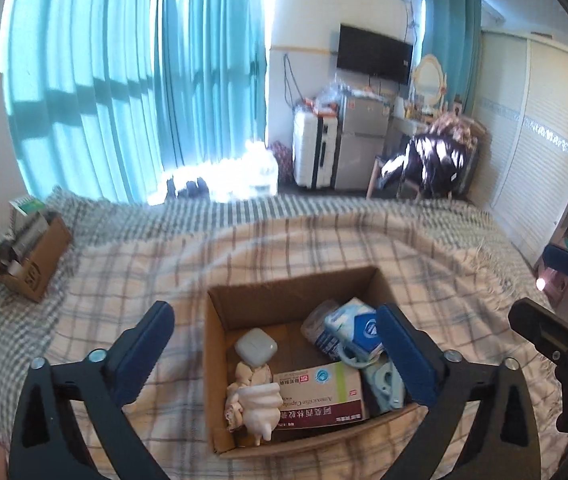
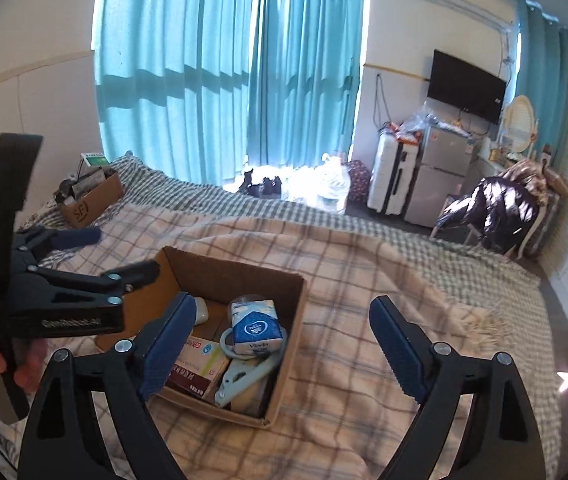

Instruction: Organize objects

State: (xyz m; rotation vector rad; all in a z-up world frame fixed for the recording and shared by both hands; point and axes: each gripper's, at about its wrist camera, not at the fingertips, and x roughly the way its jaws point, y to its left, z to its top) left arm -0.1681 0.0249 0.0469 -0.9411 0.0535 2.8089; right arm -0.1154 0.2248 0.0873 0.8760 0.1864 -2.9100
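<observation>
An open cardboard box (image 1: pixel 219 344) (image 2: pixel 288 320) sits on the plaid blanket. It holds a white earbud case (image 1: pixel 255 347), a medicine box (image 1: pixel 322 394) (image 2: pixel 199 364), a blue tissue pack (image 1: pixel 358 328) (image 2: pixel 255 326), a pale blue clip (image 1: pixel 384 384) (image 2: pixel 243 376) and a white figurine (image 1: pixel 257 402). My left gripper (image 1: pixel 275 356) is open and empty, hovering above the box; it also shows in the right wrist view (image 2: pixel 95 256). My right gripper (image 2: pixel 284 344) is open and empty over the box's right side.
A second cardboard box (image 1: pixel 33 262) (image 2: pixel 91 198) with items stands at the bed's far left corner. The plaid blanket (image 2: pixel 364 280) covers the bed. Beyond the bed are teal curtains, a suitcase (image 2: pixel 394 176), a small fridge and a chair with a jacket.
</observation>
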